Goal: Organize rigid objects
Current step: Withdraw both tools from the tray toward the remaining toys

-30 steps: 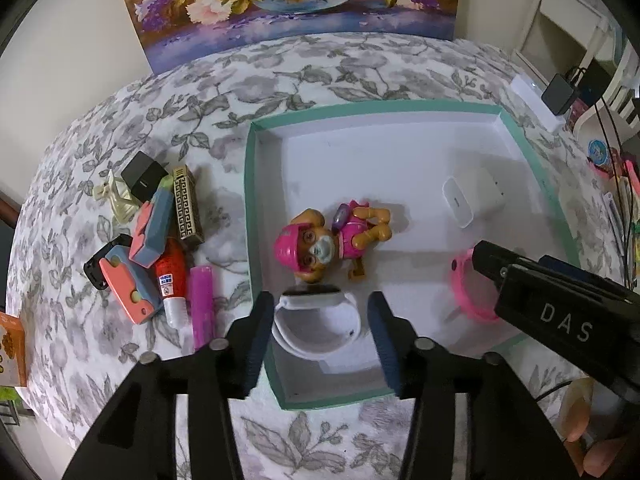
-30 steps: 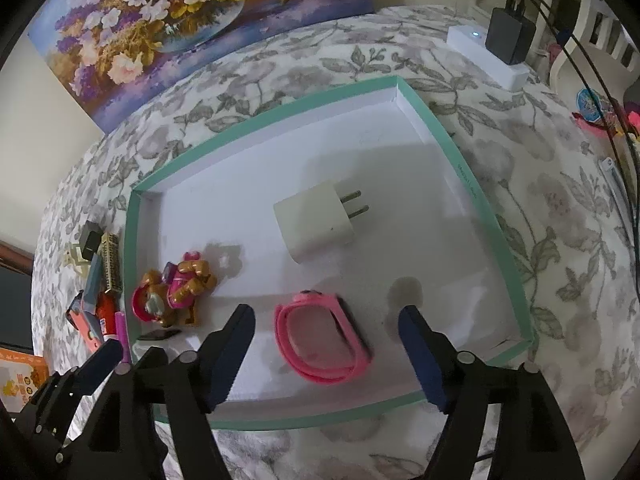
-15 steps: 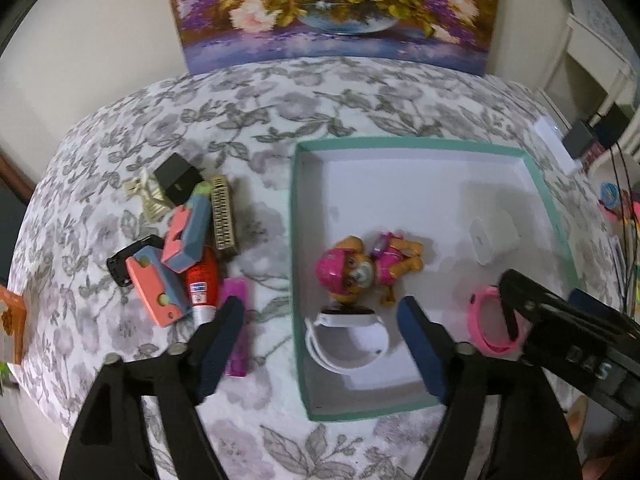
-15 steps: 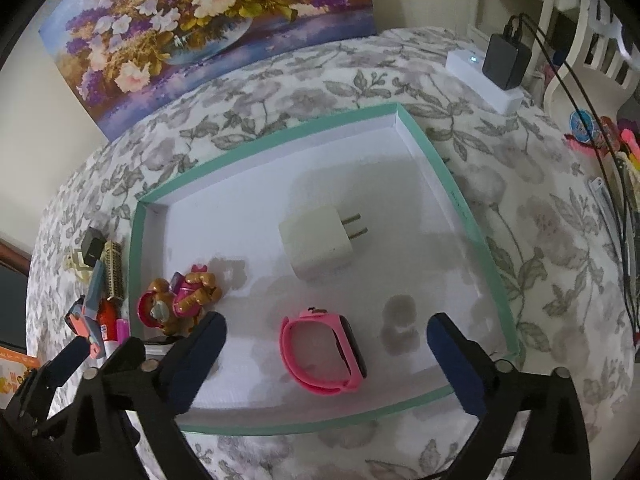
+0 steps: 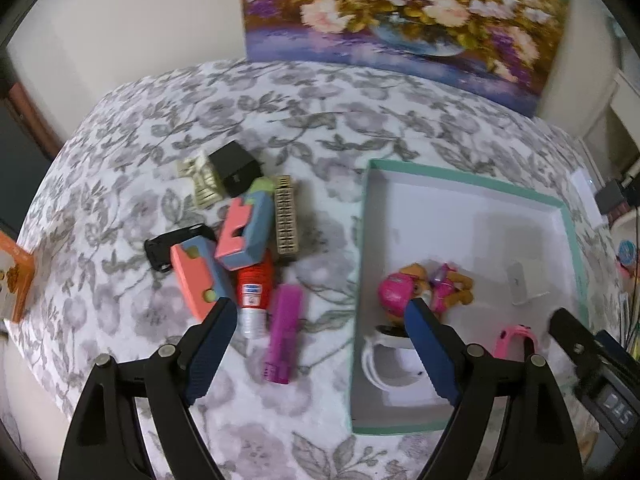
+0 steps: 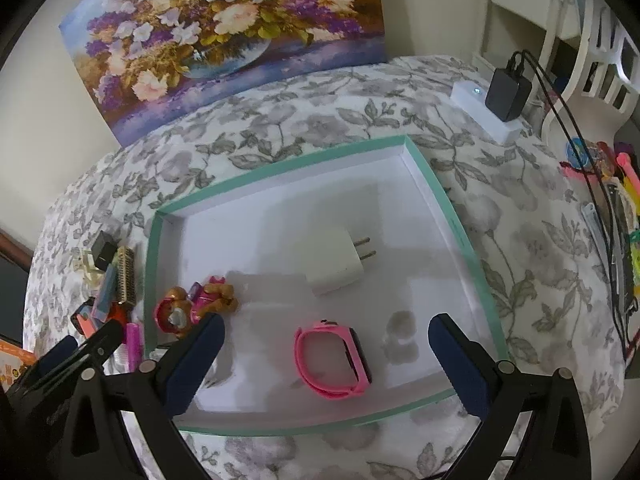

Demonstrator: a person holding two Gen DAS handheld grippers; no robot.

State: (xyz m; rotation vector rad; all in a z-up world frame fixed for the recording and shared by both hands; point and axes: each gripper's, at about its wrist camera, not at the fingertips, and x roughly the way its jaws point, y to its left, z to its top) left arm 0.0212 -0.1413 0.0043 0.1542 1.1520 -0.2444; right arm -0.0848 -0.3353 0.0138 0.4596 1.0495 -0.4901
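A teal-rimmed white tray [image 5: 460,178] [image 6: 280,166] holds a pink dog figure [image 5: 416,290] [image 6: 192,308], a white watch [image 5: 384,364], a pink watch [image 6: 332,362] [image 5: 512,336] and a white plug [image 6: 334,264] [image 5: 524,282]. A pile lies left of the tray: a purple tube [image 5: 282,332], a red glue bottle [image 5: 254,294], coral-and-blue blocks [image 5: 242,234], a brown comb [image 5: 286,218] and a black box [image 5: 234,168]. My left gripper [image 5: 320,356] is open and empty, above the purple tube and the tray's left edge. My right gripper [image 6: 326,364] is open and empty over the pink watch.
A flower painting [image 6: 224,36] leans on the wall behind. A white power strip with a black adapter [image 6: 500,100] sits at the right, with cables and colourful items [image 6: 616,208] beyond. An orange box [image 5: 18,280] lies at the far left.
My left gripper opened, let go of the white watch in the tray, and drew back and left toward the pile. My right gripper opened wider and rose a little.
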